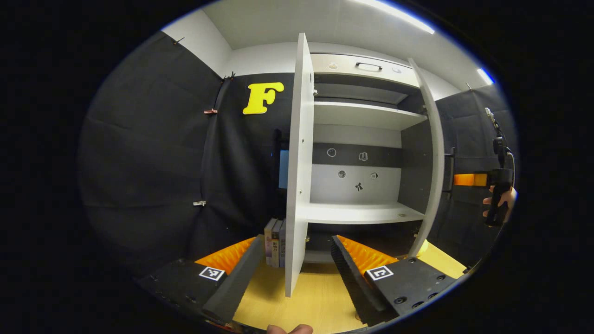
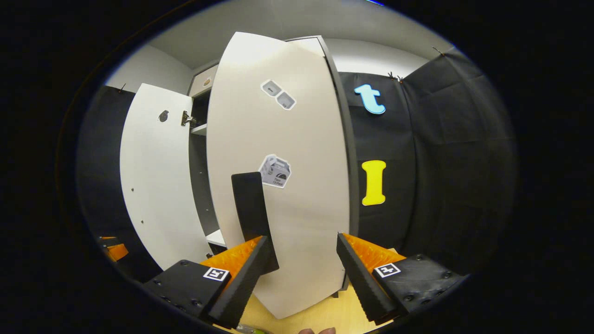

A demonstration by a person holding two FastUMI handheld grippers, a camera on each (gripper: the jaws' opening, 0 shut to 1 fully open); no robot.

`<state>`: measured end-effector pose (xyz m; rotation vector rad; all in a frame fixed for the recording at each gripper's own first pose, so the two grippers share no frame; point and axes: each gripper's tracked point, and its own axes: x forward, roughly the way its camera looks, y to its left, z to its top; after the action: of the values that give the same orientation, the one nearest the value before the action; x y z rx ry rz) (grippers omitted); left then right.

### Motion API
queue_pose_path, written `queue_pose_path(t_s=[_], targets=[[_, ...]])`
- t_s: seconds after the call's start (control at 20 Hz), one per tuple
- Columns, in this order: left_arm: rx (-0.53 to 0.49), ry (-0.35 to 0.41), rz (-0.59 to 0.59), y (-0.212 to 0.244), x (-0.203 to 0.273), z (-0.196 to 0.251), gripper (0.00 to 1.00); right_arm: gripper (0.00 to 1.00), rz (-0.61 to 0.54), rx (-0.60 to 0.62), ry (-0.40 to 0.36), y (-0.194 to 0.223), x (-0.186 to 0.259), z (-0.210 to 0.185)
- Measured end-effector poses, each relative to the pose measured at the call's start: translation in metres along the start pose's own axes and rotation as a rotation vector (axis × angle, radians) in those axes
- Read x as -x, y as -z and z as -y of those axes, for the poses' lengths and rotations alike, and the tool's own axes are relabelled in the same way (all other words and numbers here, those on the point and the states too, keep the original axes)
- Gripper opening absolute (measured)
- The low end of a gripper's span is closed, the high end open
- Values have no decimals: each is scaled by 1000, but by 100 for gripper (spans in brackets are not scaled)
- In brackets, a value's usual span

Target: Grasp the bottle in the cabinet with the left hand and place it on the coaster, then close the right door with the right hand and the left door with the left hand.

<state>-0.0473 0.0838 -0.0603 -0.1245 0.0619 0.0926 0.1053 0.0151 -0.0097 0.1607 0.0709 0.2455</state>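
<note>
The cabinet [image 1: 362, 139] is being shown with both doors swung out, its shelves lit and bare where they can be seen. The bottle and the coaster are not being made out clearly; a pale yellow shape at the foot of the right door [image 1: 429, 153], on the desk [image 1: 315, 297], may be one of them, but that cannot be told.

In the right gripper view the right door's [image 2: 283, 185] outer face is being faced close up, with the right tongs [image 2: 301, 260] held spread apart and empty just in front of it, near the dark handle [image 2: 253, 218]. The left tongs [image 1: 297, 260] are likewise being held open and empty, with the edge of the left door [image 1: 297, 167] standing between their fingers.

As a judgement, the right door is likely being readied for closing. A push given too near the hinge side could be slipping along the smooth panel; a hard shove could be slamming the door or bouncing it back open. The left tongs, straddling the left door's edge, could be catching it early, and the two doors could be clashing if swung together.

Stickers are being seen on the right door and the cabinet's back panel, and spines on the books [image 1: 274, 243] beside the left door carry print, but none of this writing is being read at this size.
</note>
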Motion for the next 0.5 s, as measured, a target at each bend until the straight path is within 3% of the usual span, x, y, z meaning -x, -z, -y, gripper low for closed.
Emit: queue_pose_path(t_s=[0.5], targets=[[-21,-39,4,-4,-2,-20,95,98,6,-12,-23,9,-61,-40]])
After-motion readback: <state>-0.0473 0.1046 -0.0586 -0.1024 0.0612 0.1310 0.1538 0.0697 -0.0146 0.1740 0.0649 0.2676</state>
